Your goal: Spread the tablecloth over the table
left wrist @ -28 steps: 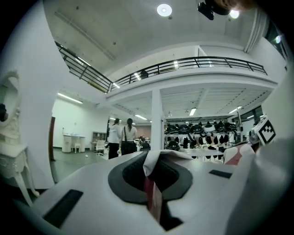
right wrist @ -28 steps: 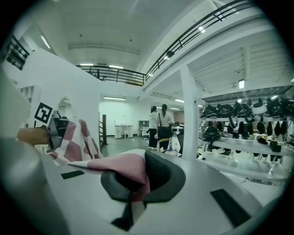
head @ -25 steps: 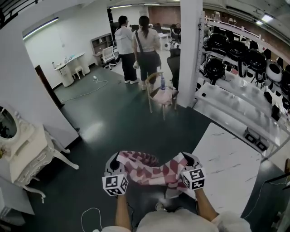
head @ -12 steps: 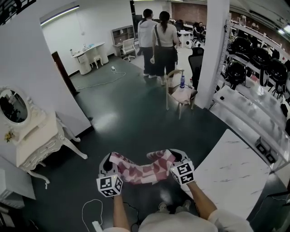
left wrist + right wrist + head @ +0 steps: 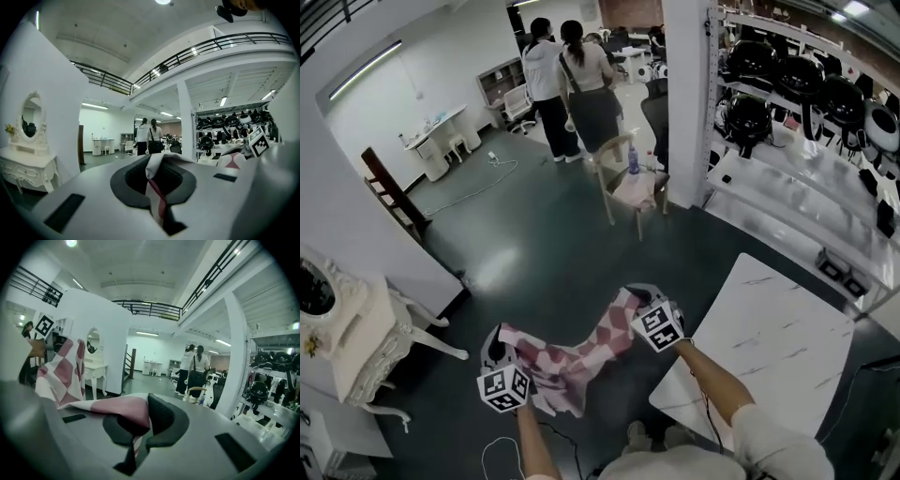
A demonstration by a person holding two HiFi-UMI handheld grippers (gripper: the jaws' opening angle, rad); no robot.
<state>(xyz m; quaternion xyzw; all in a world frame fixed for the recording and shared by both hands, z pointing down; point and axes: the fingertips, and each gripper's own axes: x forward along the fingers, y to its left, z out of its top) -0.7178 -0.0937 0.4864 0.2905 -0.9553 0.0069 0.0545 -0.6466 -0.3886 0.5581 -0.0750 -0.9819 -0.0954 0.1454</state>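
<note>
Both forearms reach forward beside the table [image 5: 769, 347], right gripper [image 5: 643, 300] nearest it, left gripper [image 5: 498, 349] farther off. Each one's clamped tight on the checkered tablecloth [image 5: 581, 358], which sags between them, off the table.

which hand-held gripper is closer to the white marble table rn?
Right. The right hand-held gripper hangs just off the left edge of the table; the left hand-held gripper is farther left, over the floor, with the tablecloth stretched between them.

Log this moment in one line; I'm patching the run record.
left gripper: shut on tablecloth | right gripper: shut on tablecloth | tablecloth: bunched, hanging between grippers | table: uncovered, at person's right
</note>
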